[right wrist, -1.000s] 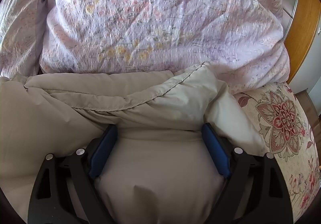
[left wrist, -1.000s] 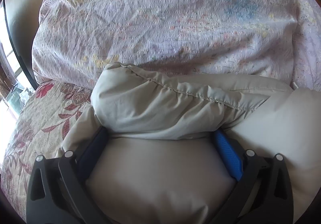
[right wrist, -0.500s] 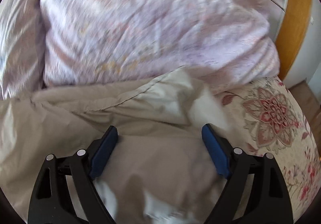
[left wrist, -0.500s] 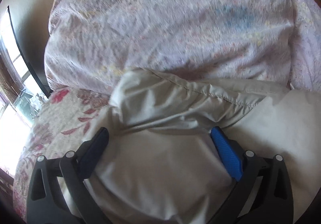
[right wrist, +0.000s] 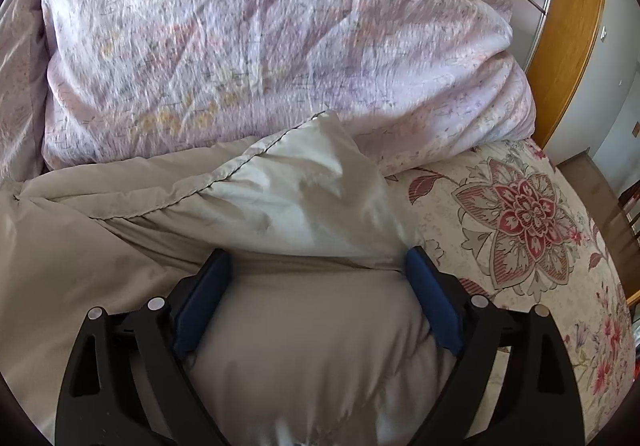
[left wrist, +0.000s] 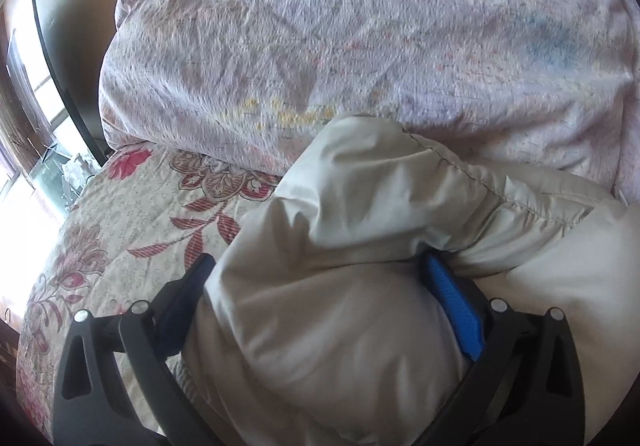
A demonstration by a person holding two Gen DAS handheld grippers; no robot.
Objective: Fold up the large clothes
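Black jaws, blue pads (left wrist: 454, 310) (ribbed), silver screws (right wrist: 156, 303)

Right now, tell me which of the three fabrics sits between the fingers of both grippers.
The plain beige padded garment, bulging between both pairs of fingers. The lilac speckled duvet lies heaped beyond it, and the red-flowered bedspread lies flat underneath.

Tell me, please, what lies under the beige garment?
The floral bedsheet shows beside the beige garment and seems to continue under it. Anything else beneath is covered by the puffy fabric.

puffy beige garment (left wrist: 340, 310) cut off at bottom edge, pale floral duvet (left wrist: 360, 38) motion-blurred, cropped above
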